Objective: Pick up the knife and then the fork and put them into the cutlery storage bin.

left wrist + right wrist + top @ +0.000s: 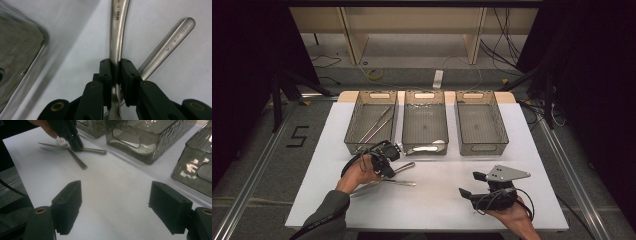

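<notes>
Steel fork [117, 37] pinched in left gripper [115, 75], right gripper [115, 207] idle and wide, probably lifting into a bin [371, 121] next

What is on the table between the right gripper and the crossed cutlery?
Nothing: bare white table separates the open right gripper from the crossed cutlery, seen in the right gripper view.

utensil [117, 30] head hidden behind left tool [115, 75], type unclear

Beyond my white table [432, 200] I see grey floor [412, 75], a pale wooden shelf unit [412, 30], trailing cables [502, 35], perhaps black curtains [252, 50] flanking.
</notes>
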`<state>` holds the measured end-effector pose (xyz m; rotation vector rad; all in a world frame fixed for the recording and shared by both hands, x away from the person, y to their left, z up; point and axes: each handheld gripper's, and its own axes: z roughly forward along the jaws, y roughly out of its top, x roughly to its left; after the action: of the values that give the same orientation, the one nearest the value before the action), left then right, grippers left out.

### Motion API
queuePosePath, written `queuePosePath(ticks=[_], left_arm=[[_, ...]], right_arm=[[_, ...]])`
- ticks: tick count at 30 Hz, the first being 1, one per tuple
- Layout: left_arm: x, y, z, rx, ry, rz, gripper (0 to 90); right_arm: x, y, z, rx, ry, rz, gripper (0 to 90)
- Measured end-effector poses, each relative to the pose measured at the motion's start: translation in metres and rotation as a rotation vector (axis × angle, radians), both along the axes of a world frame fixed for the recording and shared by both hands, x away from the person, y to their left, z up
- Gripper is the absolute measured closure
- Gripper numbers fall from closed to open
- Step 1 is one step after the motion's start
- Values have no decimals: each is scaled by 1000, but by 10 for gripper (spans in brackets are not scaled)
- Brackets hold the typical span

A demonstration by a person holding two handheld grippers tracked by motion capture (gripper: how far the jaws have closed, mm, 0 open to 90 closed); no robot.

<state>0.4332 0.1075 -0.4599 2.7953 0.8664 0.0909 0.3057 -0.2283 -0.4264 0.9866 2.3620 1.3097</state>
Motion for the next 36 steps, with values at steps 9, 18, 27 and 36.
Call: queuePosePath(ticks=[9, 18, 27, 36], left_arm=[[-1, 0, 1, 1, -1, -1, 800], [0, 3, 2, -8, 21, 12, 802], [-1, 6, 6, -31, 35, 15, 832], [1, 8, 5, -42, 31, 16, 830]], right_arm=[[0, 1, 0, 3, 4, -1, 269], [0, 1, -1, 8, 10, -1, 272], [1, 1, -2, 12, 18, -2, 272], [2, 2, -3, 10, 22, 0, 272]])
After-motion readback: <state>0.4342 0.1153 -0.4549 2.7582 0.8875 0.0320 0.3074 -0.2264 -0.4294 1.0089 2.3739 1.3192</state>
